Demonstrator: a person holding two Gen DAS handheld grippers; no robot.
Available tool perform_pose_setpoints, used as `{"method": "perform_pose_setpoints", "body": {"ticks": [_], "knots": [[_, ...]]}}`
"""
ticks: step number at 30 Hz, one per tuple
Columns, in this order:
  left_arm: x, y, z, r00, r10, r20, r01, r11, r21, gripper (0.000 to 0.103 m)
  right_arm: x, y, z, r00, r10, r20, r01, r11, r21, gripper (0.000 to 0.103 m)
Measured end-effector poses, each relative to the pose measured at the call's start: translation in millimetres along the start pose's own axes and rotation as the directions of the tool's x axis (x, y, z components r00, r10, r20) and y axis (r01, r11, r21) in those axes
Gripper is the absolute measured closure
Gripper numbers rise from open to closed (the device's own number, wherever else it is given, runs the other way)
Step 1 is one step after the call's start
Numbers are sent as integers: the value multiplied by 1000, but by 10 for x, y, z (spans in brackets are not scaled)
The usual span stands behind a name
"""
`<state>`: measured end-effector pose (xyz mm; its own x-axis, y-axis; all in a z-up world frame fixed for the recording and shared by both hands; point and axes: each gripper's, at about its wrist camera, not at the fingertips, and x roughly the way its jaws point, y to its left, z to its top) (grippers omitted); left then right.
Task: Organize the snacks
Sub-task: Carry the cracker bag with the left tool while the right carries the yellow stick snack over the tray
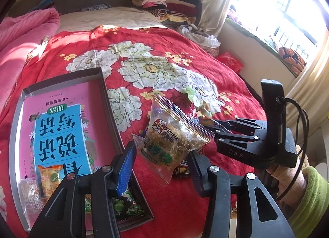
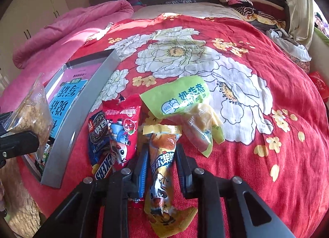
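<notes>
My left gripper (image 1: 161, 151) is shut on a clear Ximaizi snack packet (image 1: 170, 141) and holds it above the red flowered bedspread (image 1: 164, 52), just right of the grey box (image 1: 111, 106). That packet also shows at the left edge (image 2: 30, 110) of the right wrist view. My right gripper (image 2: 162, 147) stands over the snack pile, its pads touching both sides of a long yellow-orange packet (image 2: 164, 155) that lies on the bed. Around it lie a green milk-snack packet (image 2: 181, 98), a red packet (image 2: 123, 118), a blue Oreo packet (image 2: 96, 133) and a Snickers bar (image 2: 103, 171).
The grey box holds a pink book (image 1: 61, 127) with an orange packet (image 1: 50, 178), a green packet (image 1: 125, 207) and a clear one (image 1: 28, 194) on it. A pink quilt (image 1: 18, 38) lies at the left. Folded clothes (image 1: 164, 1) are stacked at the bed's head.
</notes>
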<state>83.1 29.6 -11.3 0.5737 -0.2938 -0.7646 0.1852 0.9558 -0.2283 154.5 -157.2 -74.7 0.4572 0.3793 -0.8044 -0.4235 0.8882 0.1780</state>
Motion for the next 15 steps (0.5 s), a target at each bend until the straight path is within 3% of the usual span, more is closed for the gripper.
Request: {"method": "perform_pose_setpoints", "body": {"ticks": [6, 15], "knots": [[-95, 62, 4, 1000, 7, 17, -6, 1000, -17, 52, -373, 39, 31, 993, 19, 115, -19, 1000, -2, 78], [-303, 204, -41, 998, 35, 44, -33, 998, -51, 52, -635, 263, 26, 982, 76, 175, -70, 997, -40, 78]]}}
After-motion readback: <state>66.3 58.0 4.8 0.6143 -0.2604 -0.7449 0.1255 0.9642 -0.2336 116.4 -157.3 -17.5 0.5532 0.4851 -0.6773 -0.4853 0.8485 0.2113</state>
